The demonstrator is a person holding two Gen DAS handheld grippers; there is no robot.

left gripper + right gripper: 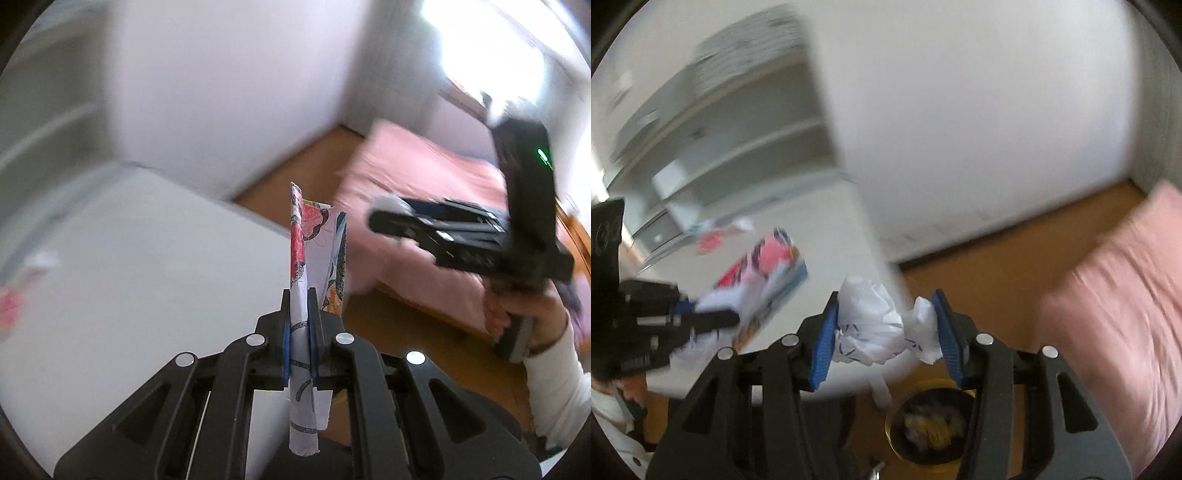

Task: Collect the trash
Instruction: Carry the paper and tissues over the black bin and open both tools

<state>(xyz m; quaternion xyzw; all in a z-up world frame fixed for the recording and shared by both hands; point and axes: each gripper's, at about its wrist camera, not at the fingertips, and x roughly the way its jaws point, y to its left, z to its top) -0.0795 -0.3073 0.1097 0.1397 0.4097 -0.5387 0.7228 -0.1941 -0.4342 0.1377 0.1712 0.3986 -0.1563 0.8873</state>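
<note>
In the left wrist view we have our left gripper point(299, 306) closed tight on a folded piece of printed paper point(314, 236), which stands straight up between the fingers point(285, 332) and sticks out well past their tips. To the left of the fingers lies the white worktop point(129, 277), with more scraps point(22, 288) blurred at its far left edge; to the right and beyond are a wooden floor point(406, 332) and a bed with a pink cover point(424, 177). Our right gripper point(384, 218) crosses the view on the right, above the bed, held by a hand point(524, 314). We judge that both pieces are picked up and we are carrying them to the bin. In the right wrist view the right gripper point(886, 325) is partly closed on a crumpled white paper ball point(875, 325), which fills the gap between the blue fingers point(823, 347). Below the fingers, close to the camera, sits a round bin with a gold rim point(931, 424), already holding what looks like crumpled waste. The left gripper point(713, 319) shows at the left with its printed paper, over the worktop point(798, 229), where a few scraps point(720, 232) still lie farther off. White shelves point(738, 122) and a white wall point(960, 129) stand behind. Next, we think, each gripper must come over the bin's mouth before we open its fingers, then we return for the remaining scraps. The whole scene is motion-blurred.
</note>
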